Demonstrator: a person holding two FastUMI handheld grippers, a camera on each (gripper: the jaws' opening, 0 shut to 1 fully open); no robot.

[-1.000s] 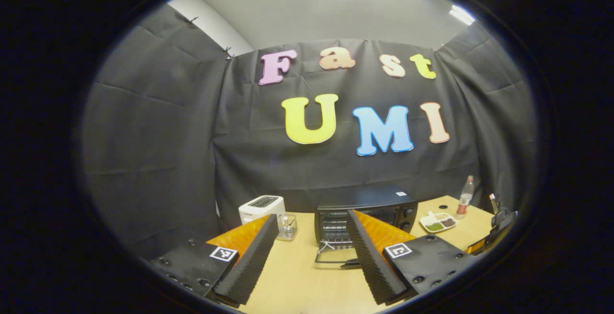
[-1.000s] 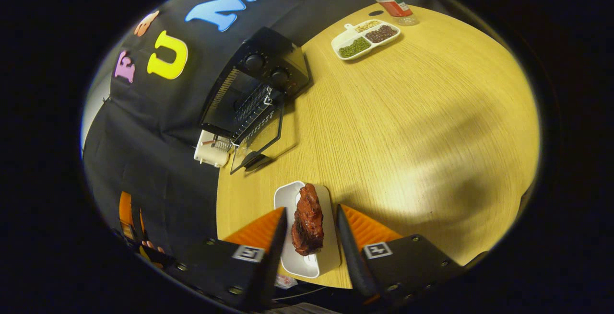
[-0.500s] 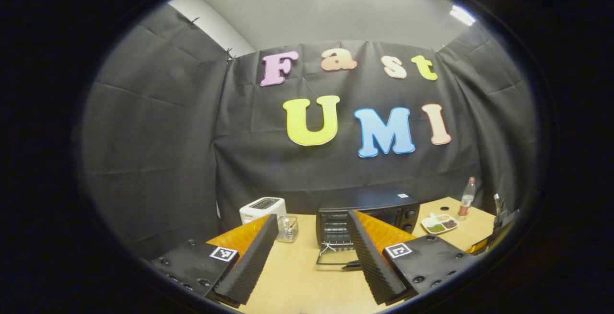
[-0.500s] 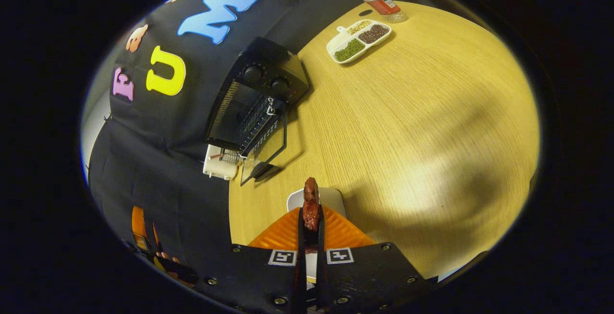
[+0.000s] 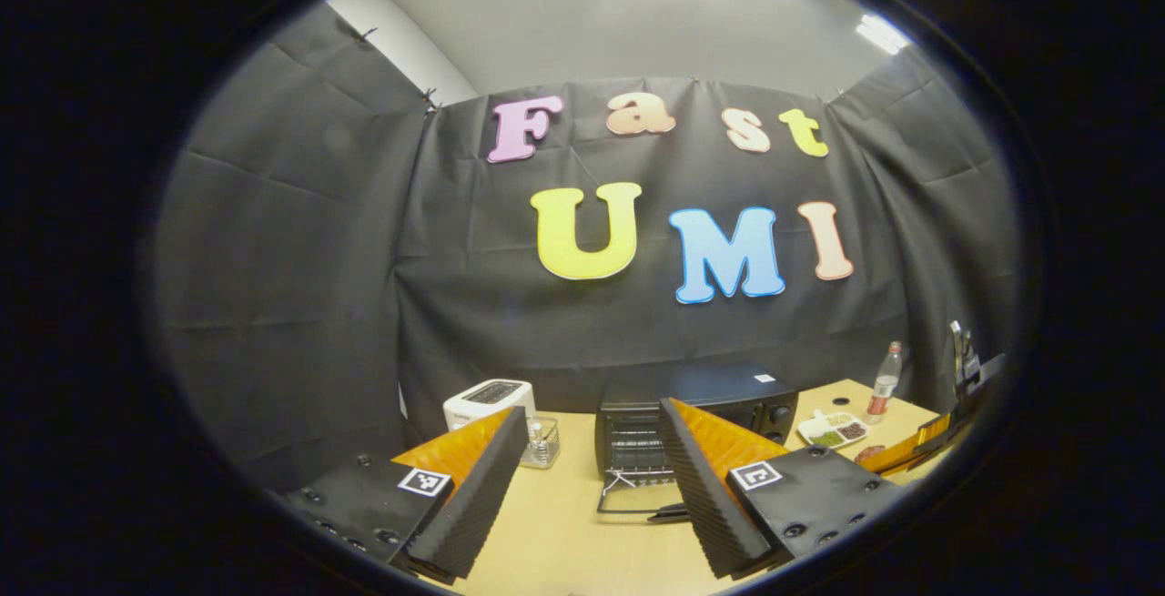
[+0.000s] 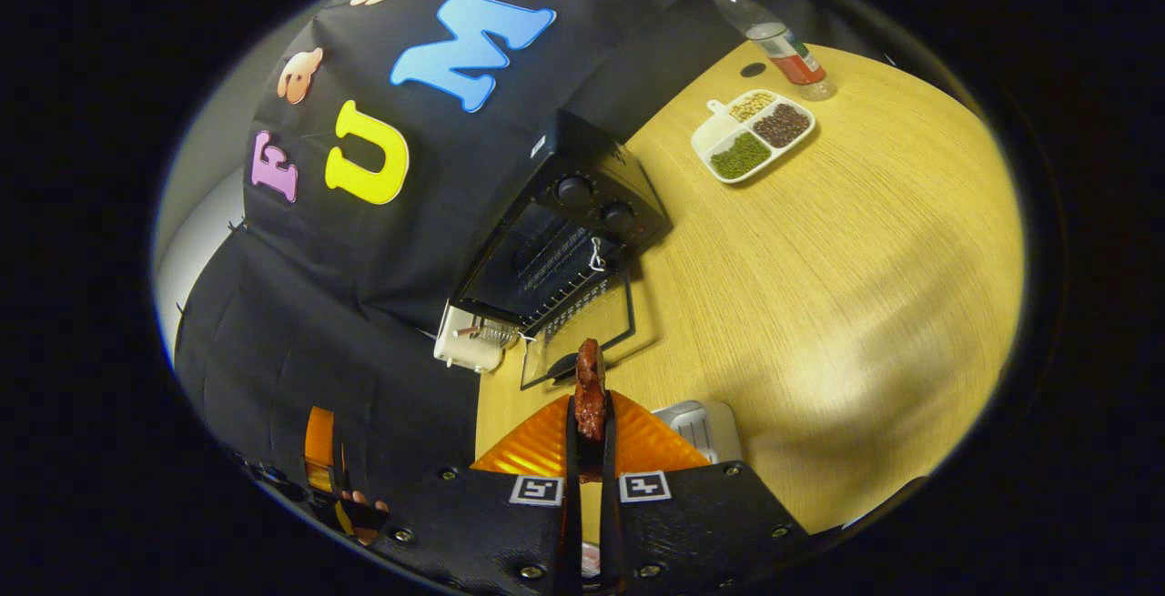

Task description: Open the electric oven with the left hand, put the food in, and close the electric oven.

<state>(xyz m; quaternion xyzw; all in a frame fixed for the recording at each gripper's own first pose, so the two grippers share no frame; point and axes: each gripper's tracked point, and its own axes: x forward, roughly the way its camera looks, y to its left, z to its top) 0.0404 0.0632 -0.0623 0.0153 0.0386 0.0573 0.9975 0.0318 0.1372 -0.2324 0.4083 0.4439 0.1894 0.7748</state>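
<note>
Meat now lifted off plate, in right tongs.

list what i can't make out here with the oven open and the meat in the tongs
- Oven inside: right gripper view, dark, only rack wires show.
- Meat: right gripper view, its lower part is hidden between the right tongs.
- White tray: right gripper view, partly behind the tongs' finger.
- Oven door's right part: left gripper view, behind the left tongs' finger.
- Snack dish contents: left gripper view, too small.
</note>
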